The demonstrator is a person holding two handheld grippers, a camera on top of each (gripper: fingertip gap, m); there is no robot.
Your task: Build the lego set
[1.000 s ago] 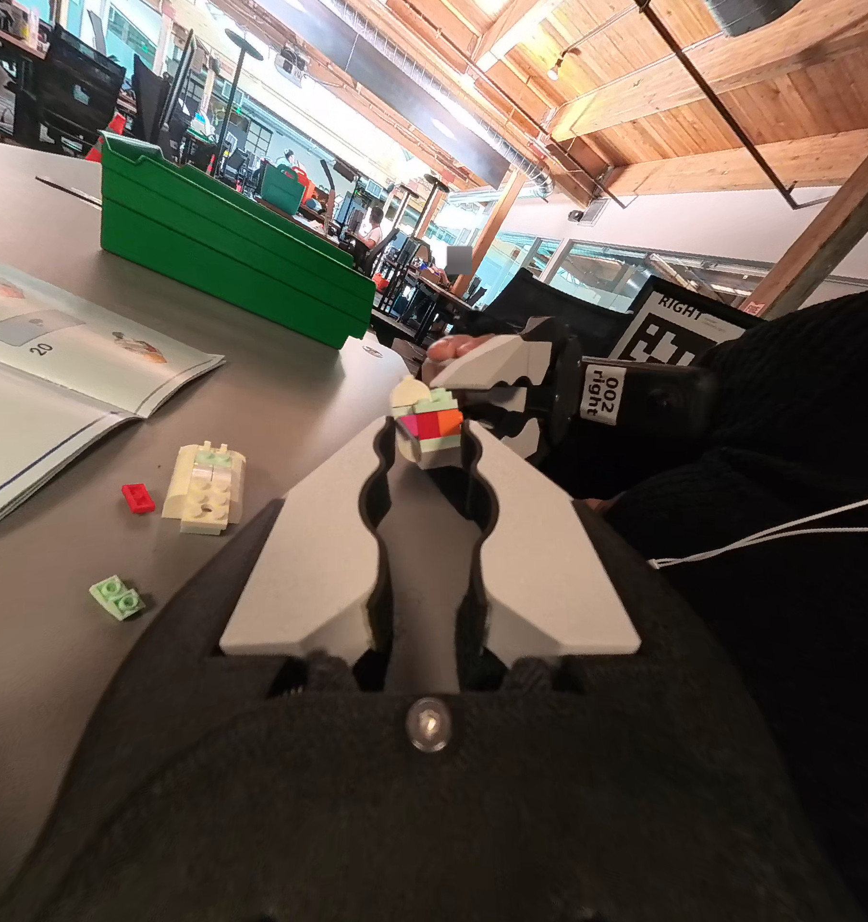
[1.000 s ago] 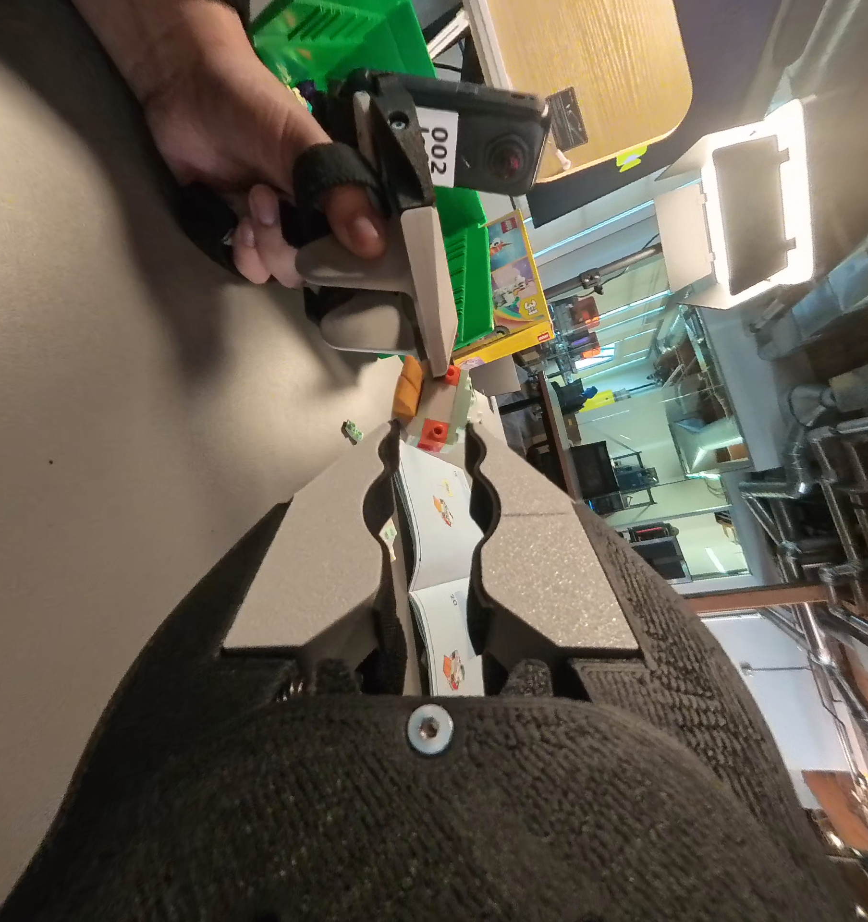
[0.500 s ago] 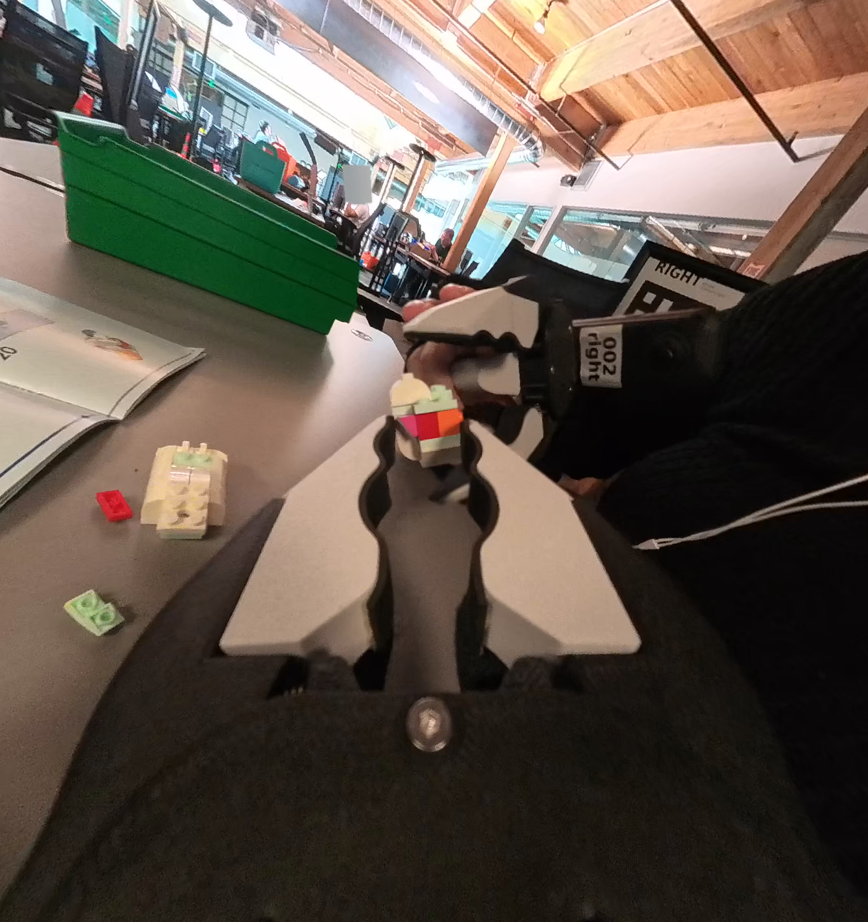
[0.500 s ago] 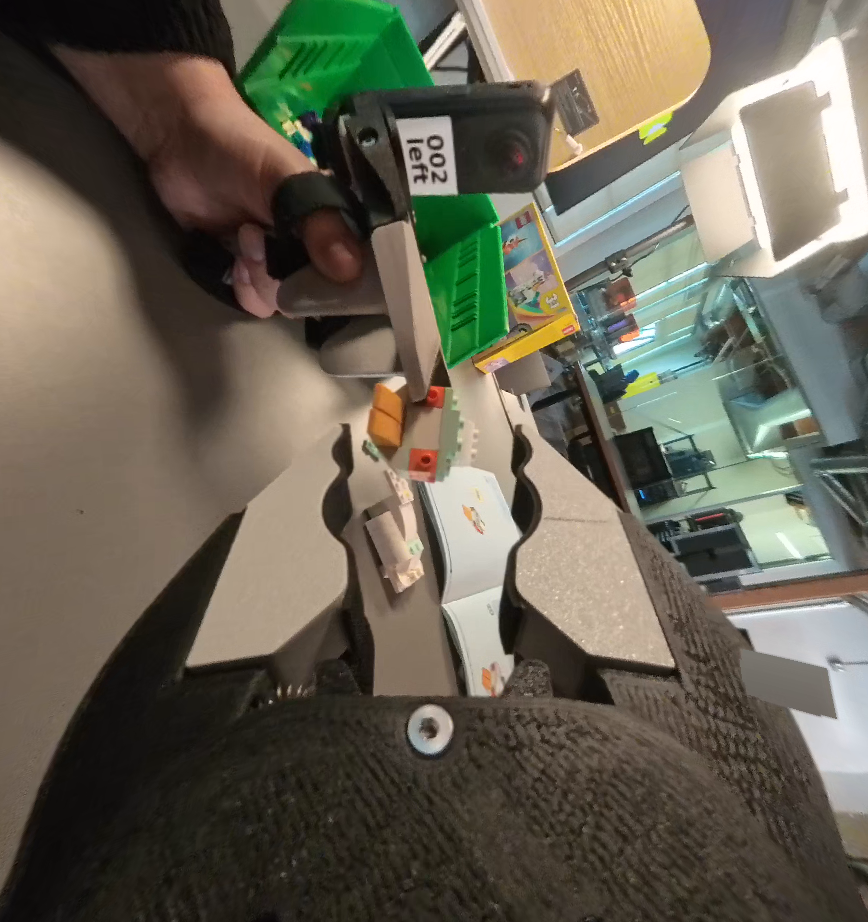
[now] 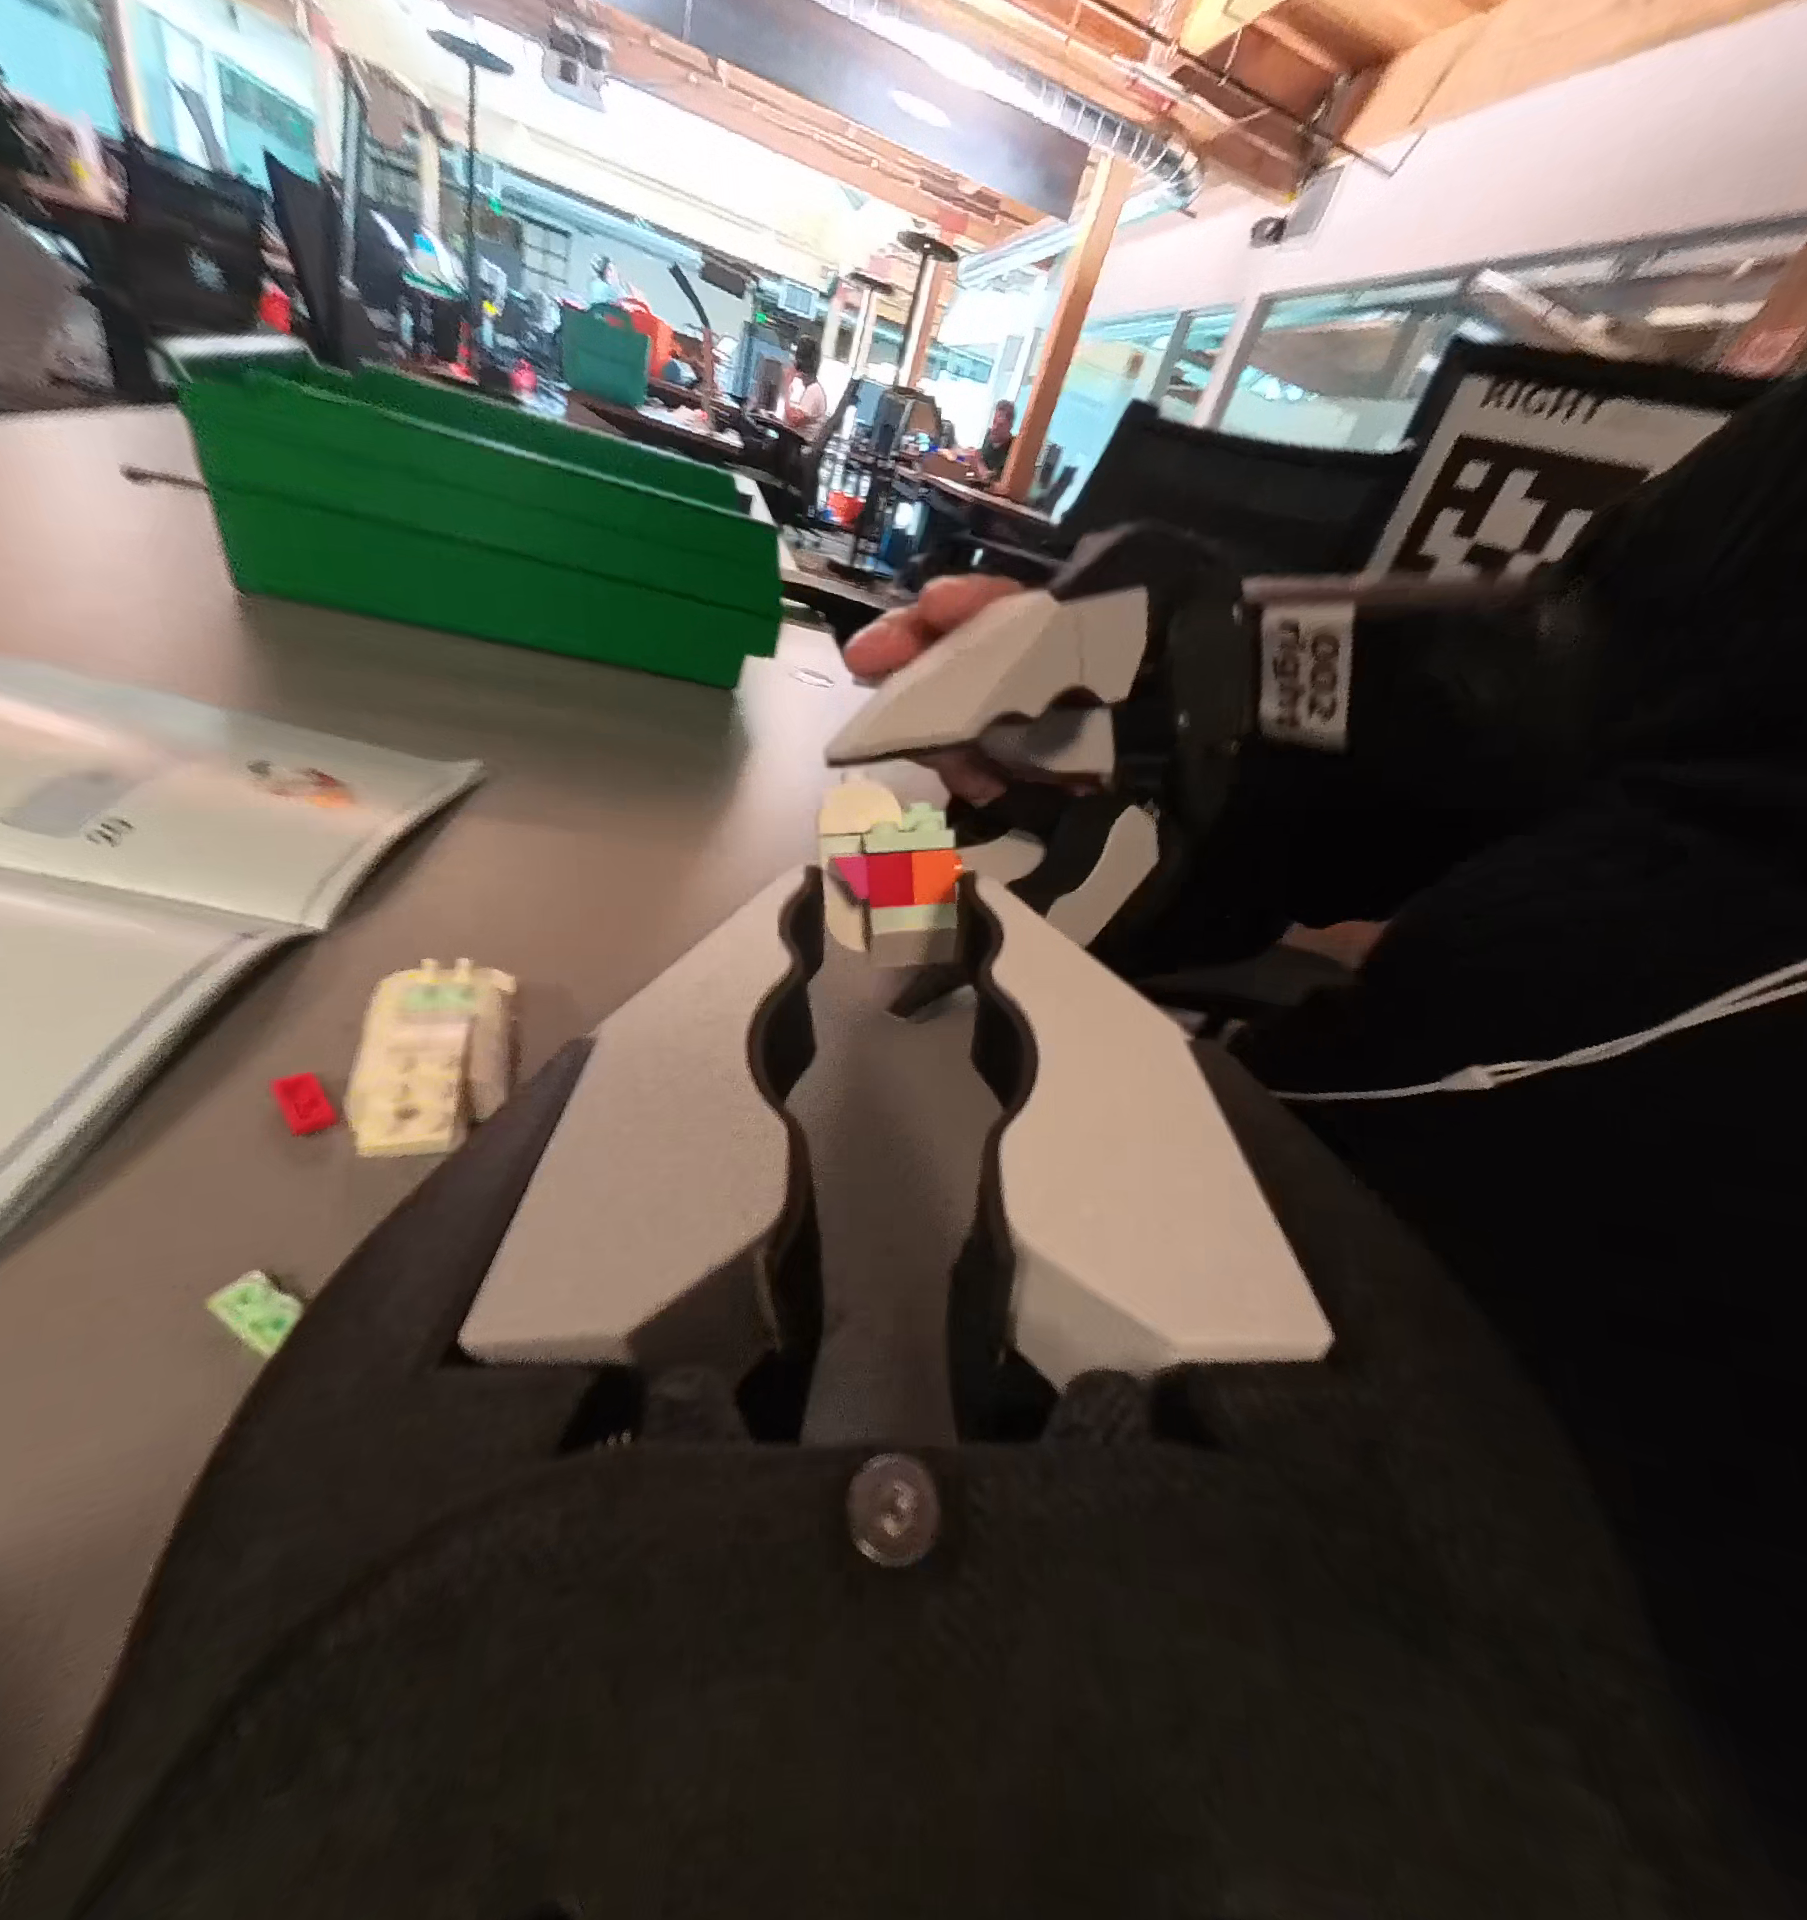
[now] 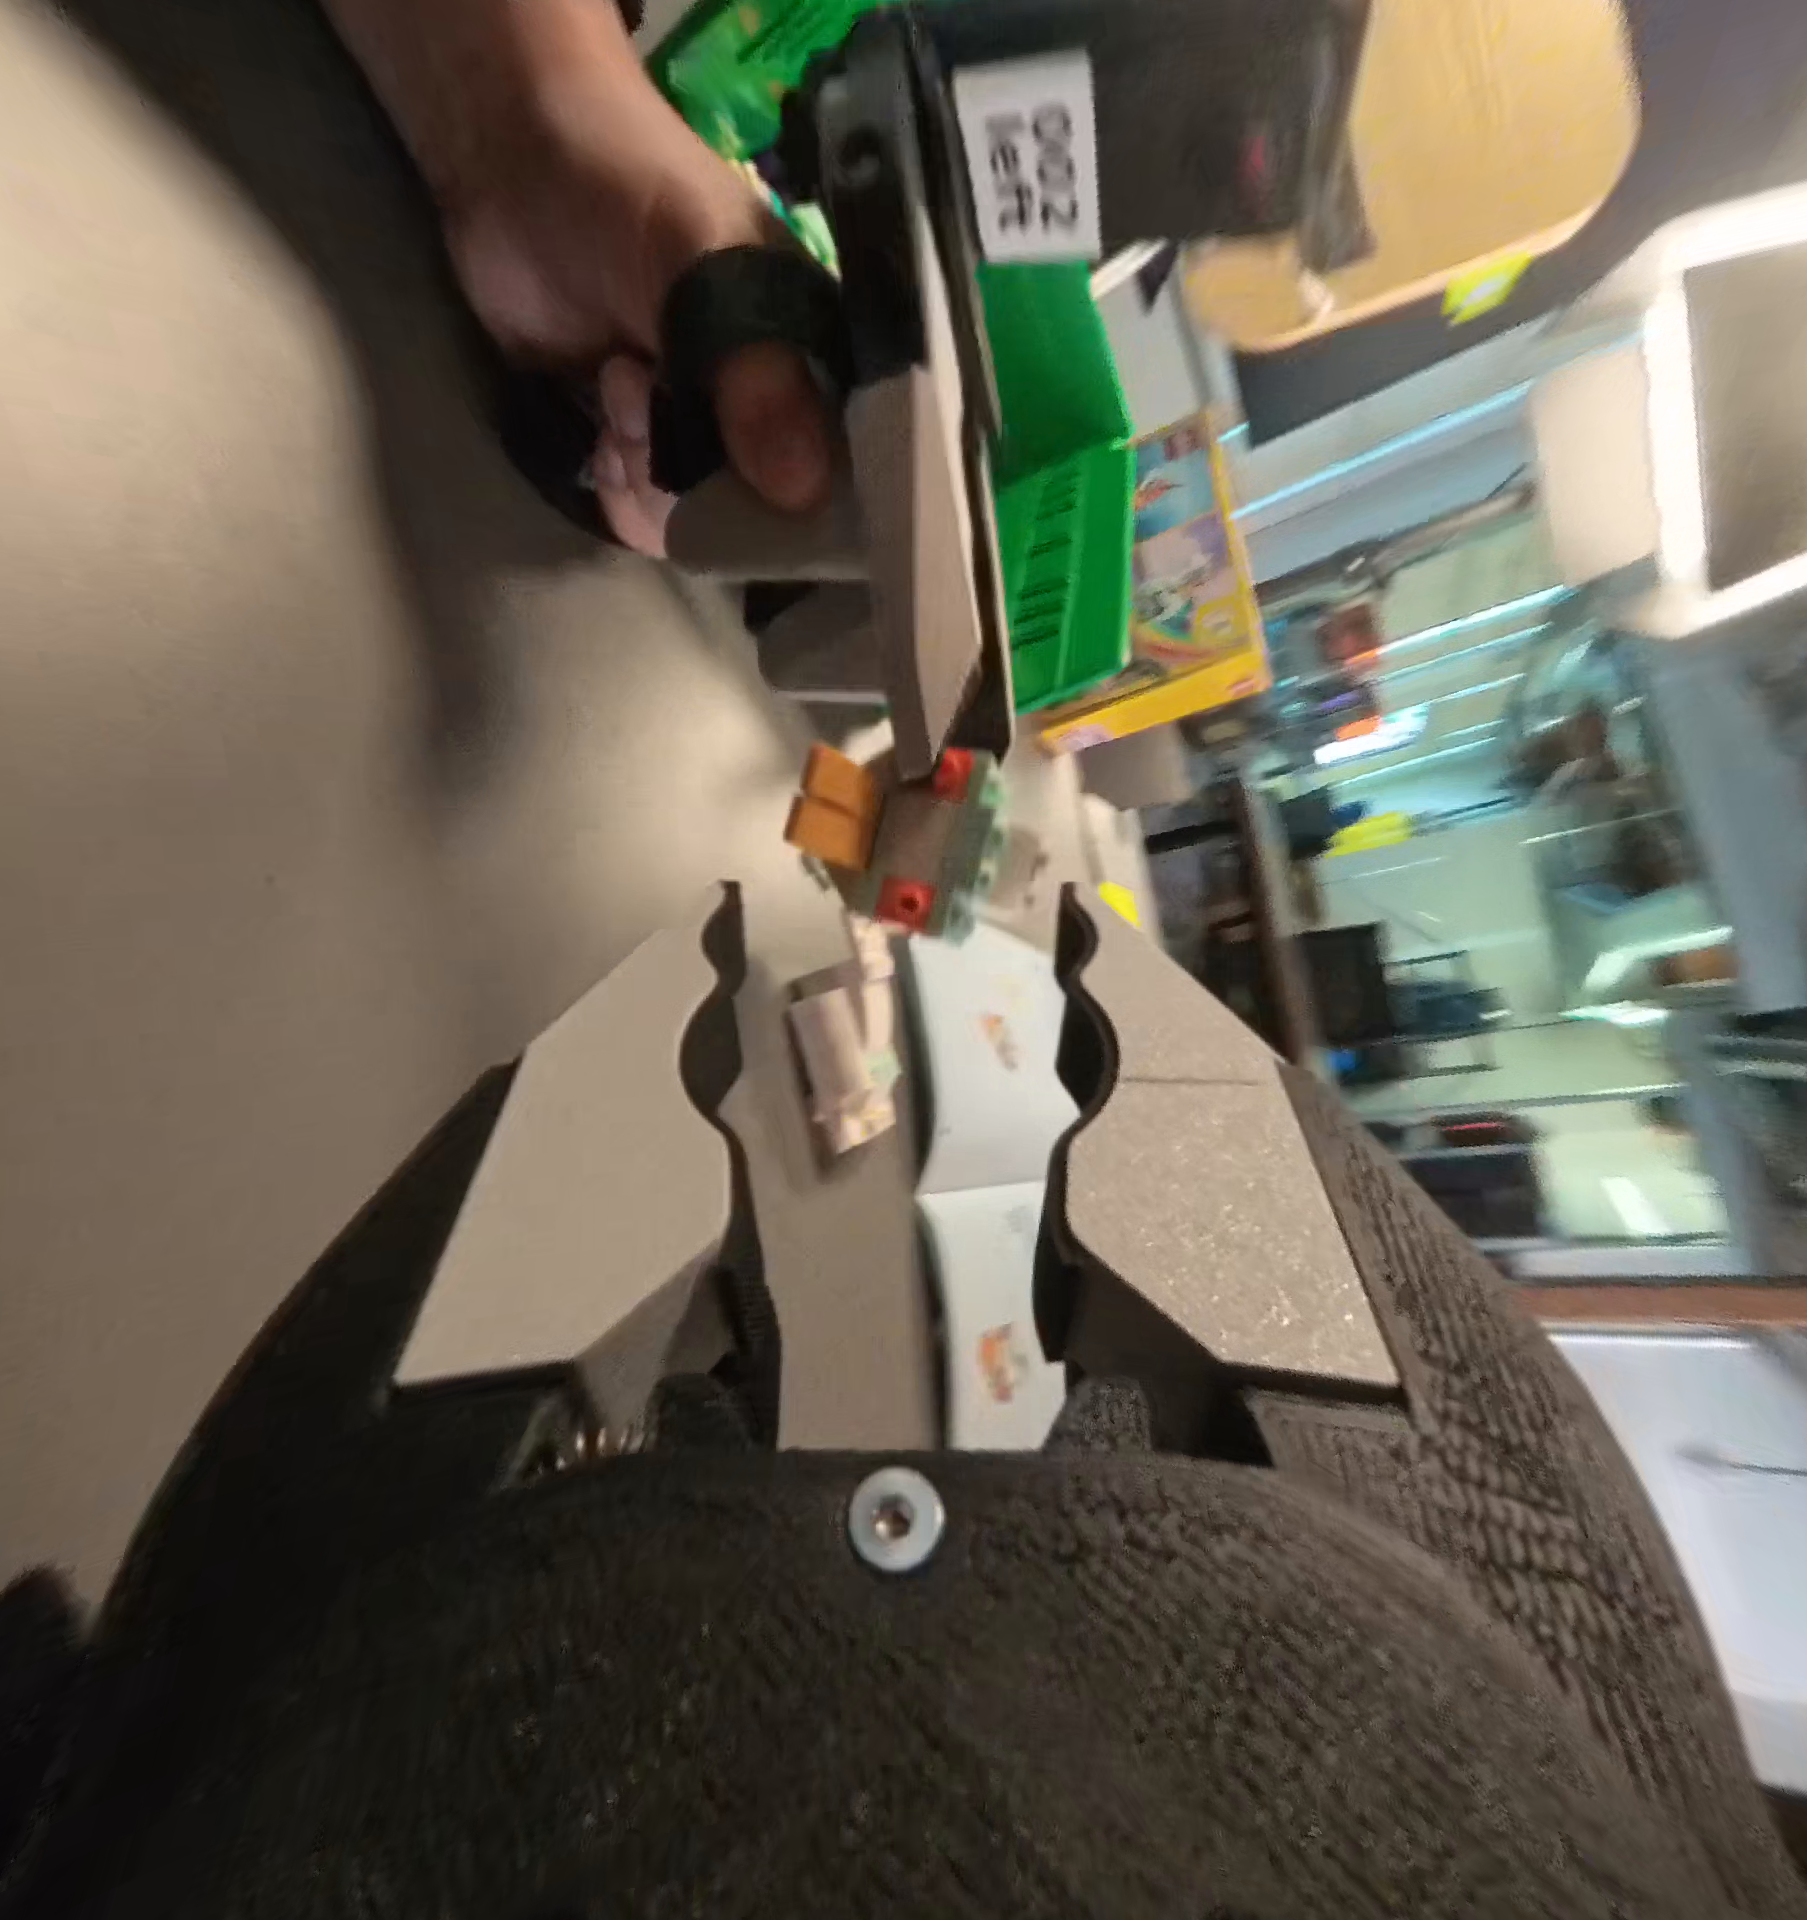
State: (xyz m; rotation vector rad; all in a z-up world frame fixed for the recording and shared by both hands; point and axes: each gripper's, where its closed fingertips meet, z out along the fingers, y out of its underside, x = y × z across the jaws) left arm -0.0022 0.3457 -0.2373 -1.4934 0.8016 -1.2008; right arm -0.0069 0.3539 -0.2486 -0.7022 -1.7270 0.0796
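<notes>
Grey table (image 5: 587, 790), bearing, beyond and to the left of the left gripper (image 5: 888, 904), stacked green trays (image 5: 483, 540) and an open instruction booklet (image 5: 151, 883). Nearer, to the left of that gripper's fingers, lie a cream sub-assembly (image 5: 431, 1060), a red plate (image 5: 304, 1101) just beside it, and a pale green plate (image 5: 255, 1311) closer to the gripper body. The left gripper is clamped on the small multicoloured model (image 5: 891, 883), pinched at the very fingertips and held clear of the table. In the right wrist view the same model (image 6: 909, 842) lies straight ahead of the right gripper (image 6: 894, 904), just past its tips and slightly toward the left finger; its orange bricks jut toward the table side and its long axis runs roughly across the gap. The right gripper stands spread wide and empty, its tips near the model but apart from it. The coming move likely turns on this: the model sits in line with the right gripper's opening, so a short forward advance would bring it between the fingers. The cream sub-assembly also shows between the right fingers, on the table beyond them.
</notes>
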